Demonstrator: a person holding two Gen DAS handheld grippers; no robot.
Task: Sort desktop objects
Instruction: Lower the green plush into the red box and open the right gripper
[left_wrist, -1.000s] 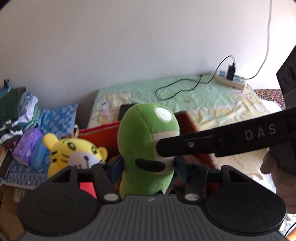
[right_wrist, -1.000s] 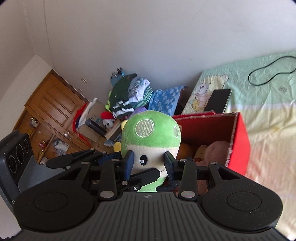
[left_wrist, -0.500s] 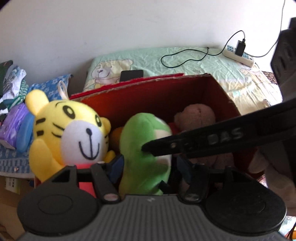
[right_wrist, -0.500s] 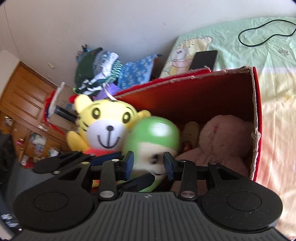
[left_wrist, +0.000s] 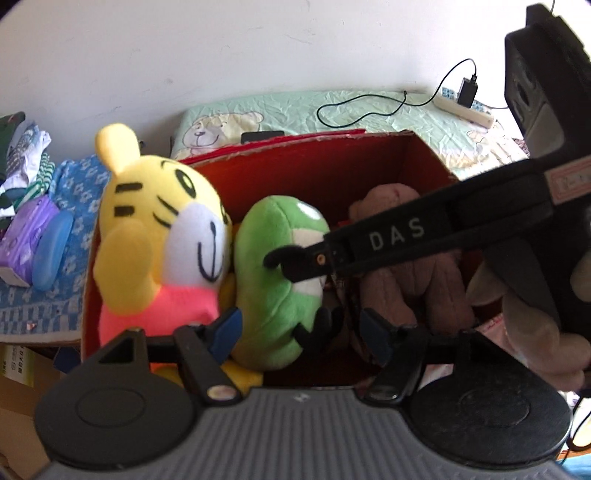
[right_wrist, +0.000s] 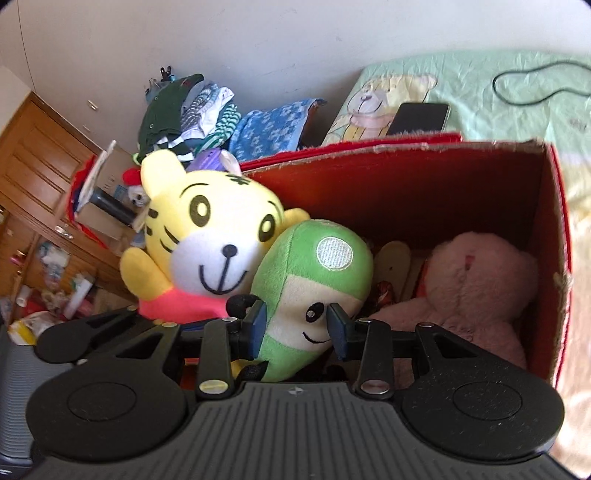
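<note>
A green mushroom plush (left_wrist: 275, 280) (right_wrist: 314, 291) lies tilted inside a red cardboard box (left_wrist: 351, 173) (right_wrist: 424, 184), beside a yellow tiger plush (left_wrist: 159, 243) (right_wrist: 210, 240) and a brownish-pink bear plush (left_wrist: 417, 284) (right_wrist: 476, 295). My left gripper (left_wrist: 301, 338) is open; its jaws stand wider than the plush's lower end, which lies by the left jaw. My right gripper (right_wrist: 297, 326) has its jaws on both sides of the plush's face and appears shut on it. The right gripper's arm crosses the left wrist view (left_wrist: 424, 236).
The box sits on a bed with a green bear-print sheet (left_wrist: 351, 110) (right_wrist: 480, 85). A phone (right_wrist: 419, 118), a black cable (left_wrist: 362, 110) and a power strip (left_wrist: 465, 107) lie on it. Clothes (right_wrist: 188, 107) are piled at left; a wooden cabinet (right_wrist: 37, 177) stands beyond.
Both grippers have lowered the green plush from above the box into it, next to the tiger. The left gripper's jaws have opened off the plush.
</note>
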